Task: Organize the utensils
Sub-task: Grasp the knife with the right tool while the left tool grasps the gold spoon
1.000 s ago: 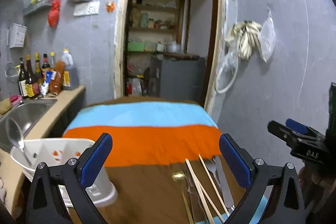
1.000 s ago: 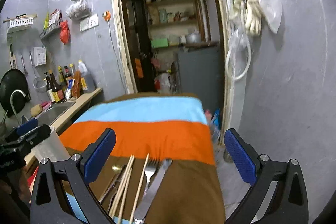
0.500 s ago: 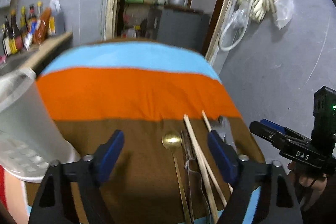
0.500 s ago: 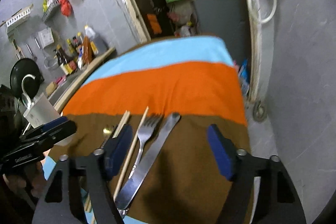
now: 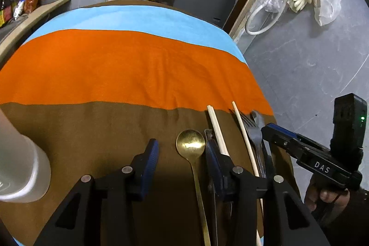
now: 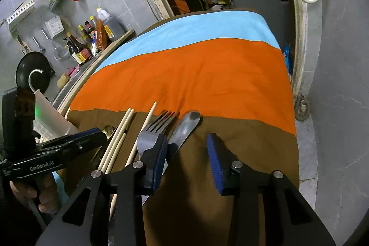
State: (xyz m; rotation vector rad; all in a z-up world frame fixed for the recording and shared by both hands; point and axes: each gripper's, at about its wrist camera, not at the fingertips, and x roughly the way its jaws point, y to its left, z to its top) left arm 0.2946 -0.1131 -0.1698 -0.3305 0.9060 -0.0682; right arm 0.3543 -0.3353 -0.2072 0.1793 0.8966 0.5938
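Utensils lie in a row on the brown near band of the striped cloth (image 5: 129, 66) over the tabletop. Left tongs (image 5: 182, 159) have just been narrowing and are still parted, their blue pads pressing nothing, with the brass spoon (image 5: 191, 144) lying between them. Just right of it lie the chopsticks (image 5: 218, 130), partly under the right pad. Right tongs (image 6: 187, 159) have also been narrowing and grip nothing; their left pad overlaps the fork (image 6: 154, 130), and the knife (image 6: 185, 128) lies just inside it. A white container (image 5: 22, 165) stands at the cloth's left edge.
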